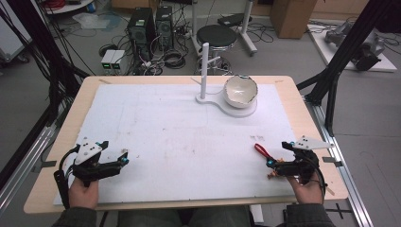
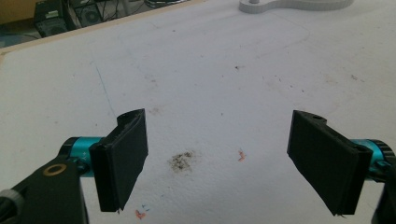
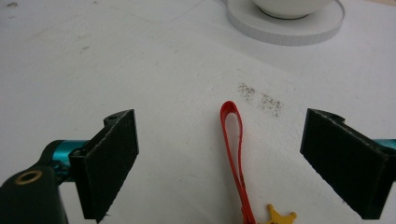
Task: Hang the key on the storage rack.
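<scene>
A red strap loop (image 3: 233, 149) with a small yellow star charm (image 3: 280, 216) at its near end lies flat on the white mat. The strap (image 1: 261, 150) sits just ahead of my right gripper (image 1: 273, 165) at the table's near right. In the right gripper view the strap runs up between my right gripper's (image 3: 233, 163) wide-apart jaws, touching neither pad. My left gripper (image 1: 124, 160) rests at the near left, held by a hand. Its jaws (image 2: 217, 161) stand wide open over bare, stained mat.
A white bowl (image 1: 240, 91) sits on a round white base (image 1: 246, 109) with an upright white post (image 1: 204, 71) at the far centre-right of the mat (image 1: 179, 132). The wooden table edge (image 1: 189, 205) runs near the hands. A stool and computer cases stand beyond the table.
</scene>
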